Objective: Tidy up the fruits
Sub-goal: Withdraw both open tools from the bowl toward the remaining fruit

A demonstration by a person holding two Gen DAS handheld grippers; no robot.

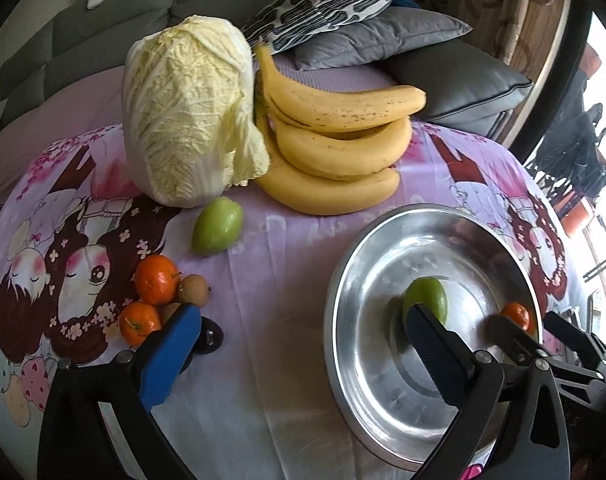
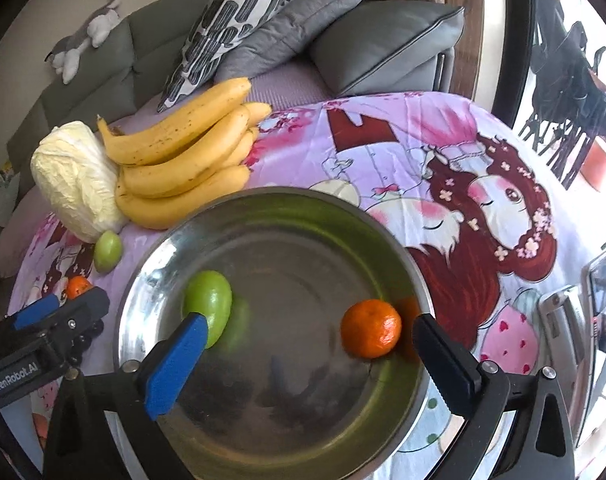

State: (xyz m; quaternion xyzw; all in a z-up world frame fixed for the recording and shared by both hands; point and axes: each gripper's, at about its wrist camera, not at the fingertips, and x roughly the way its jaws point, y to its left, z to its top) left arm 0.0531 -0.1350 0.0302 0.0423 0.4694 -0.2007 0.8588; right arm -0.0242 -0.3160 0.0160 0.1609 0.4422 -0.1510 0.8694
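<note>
The steel bowl (image 2: 399, 256) serves as the reference landmark. The right gripper (image 2: 309, 346) hangs over the bowl's near half with both fingers spread to full width and nothing clamped between them. The blue pad (image 2: 175, 364) sits in front of a green fruit (image 2: 207, 300) lying in the bowl's left part. The black pad (image 2: 443, 360) stands just right of a mandarin (image 2: 370, 329) in the bowl's right part.

The left gripper (image 1: 303, 334) is likewise fully spread and empty, straddling the bowl's left rim (image 1: 335, 308). Its body, seen from the right wrist camera, carries the lettering "GenRobot.AI".

Left of the bowl lie two mandarins (image 1: 155, 279), a small brown fruit (image 1: 194, 289) and a dark round fruit (image 1: 211, 338). Farther back on the left rests a second green fruit (image 1: 217, 226).

Beyond the bowl lies a banana bunch (image 1: 335, 148), touching a napa cabbage (image 1: 187, 112). All rest on a cartoon-print cloth (image 2: 443, 152). Cushions (image 2: 295, 28) sit behind.
</note>
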